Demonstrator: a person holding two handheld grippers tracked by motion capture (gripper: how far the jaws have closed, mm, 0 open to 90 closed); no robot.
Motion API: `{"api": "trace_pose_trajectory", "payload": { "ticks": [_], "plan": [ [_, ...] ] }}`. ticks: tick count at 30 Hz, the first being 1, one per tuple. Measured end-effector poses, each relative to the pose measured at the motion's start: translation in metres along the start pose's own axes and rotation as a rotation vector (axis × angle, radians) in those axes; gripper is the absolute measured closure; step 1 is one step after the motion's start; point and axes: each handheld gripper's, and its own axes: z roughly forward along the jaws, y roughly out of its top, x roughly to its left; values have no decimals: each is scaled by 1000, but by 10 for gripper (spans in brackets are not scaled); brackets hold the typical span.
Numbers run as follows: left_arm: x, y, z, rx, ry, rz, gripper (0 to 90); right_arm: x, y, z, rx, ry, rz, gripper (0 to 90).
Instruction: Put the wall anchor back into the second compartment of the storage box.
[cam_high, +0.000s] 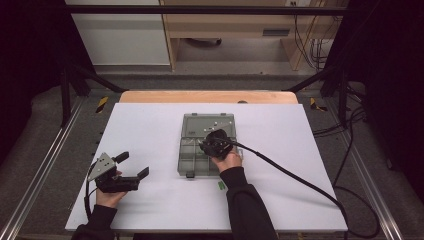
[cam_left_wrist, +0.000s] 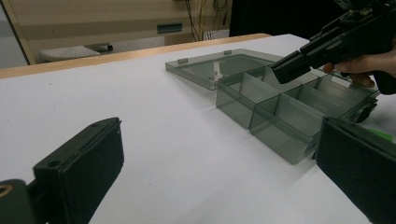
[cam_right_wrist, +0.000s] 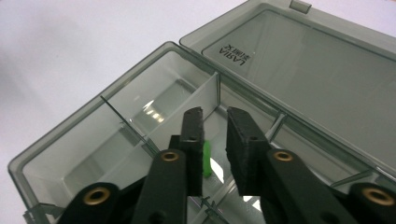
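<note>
Box (cam_high: 192, 159): smoky grey see-thru plastic, lid (cam_right_wrist: 322, 70) same tint w/ dark lettering. Small green bit (cam_right_wrist: 207, 158) btwn the black pads of the right gripper (cam_right_wrist: 215, 133), another green piece (cam_high: 221, 185) on the white table (cam_high: 145, 130). Left gripper (cam_high: 134, 165) black w/ grey plate on top. Sleeves black. Table's far edge light wood. Yellow-black hazard stripes on floor (cam_high: 102, 104).

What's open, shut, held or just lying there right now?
Smoky clear plastic compartment box: open, lid laid back flat on the table.
Left gripper: open, holding nothing, beside the box.
Right gripper: jaws slightly apart, over the box's compartments.
Small green piece: between the right jaws; held or loose, cannot tell.
</note>
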Motion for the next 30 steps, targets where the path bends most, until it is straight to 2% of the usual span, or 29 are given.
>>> {"api": "trace_pose_trajectory", "payload": {
  "ticks": [2,3,4,5,6,8,9,10,15,16,19,21,22,24,25,26,27,28,30],
  "plan": [
    [0,0,0,-1,0,0,7,2,2,-7,-32,-3,-3,641],
    [0,0,0,-2,-1,0,7,2,2,-7,-32,-3,-3,641],
    [0,0,0,-3,-1,0,7,2,3,-10,-48,-6,-10,595],
    [0,0,0,-3,-1,-1,7,5,5,-16,-79,-18,-19,493],
    [0,0,0,-3,0,-1,7,5,5,-16,-79,-18,-19,493],
    [0,0,0,-3,0,0,7,7,7,-23,-103,-28,-17,406],
    [0,0,0,-3,0,0,7,9,8,-28,-119,-35,-20,334],
    [0,0,0,-3,1,-1,7,9,8,-28,-119,-35,-20,334],
    [0,0,-1,-4,2,-1,7,11,10,-43,-146,-53,-7,189],
    [0,0,-1,-4,2,-1,7,11,9,-51,-171,-51,-3,153],
    [0,0,-1,-4,2,-1,7,11,7,-59,-194,-66,-4,100],
    [0,0,-1,-6,3,-3,7,11,5,-66,-198,-102,-7,54],
    [0,0,-1,-6,3,-2,7,10,3,-72,-195,-137,-15,31],
    [0,0,-1,-4,4,0,7,9,1,-76,-202,-146,-12,31],
    [0,0,-1,-3,4,0,7,9,-1,-79,-209,-146,-8,83],
    [0,0,-1,-3,4,1,7,7,-3,-83,-204,-115,-4,127],
    [0,0,-1,-3,4,0,7,5,-5,-86,-203,-86,4,104],
    [0,0,-1,-3,5,0,7,3,-9,-92,-209,-107,24,46],
    [0,0,0,-3,4,0,7,2,-11,-96,-218,-121,15,44]
  ]
}}
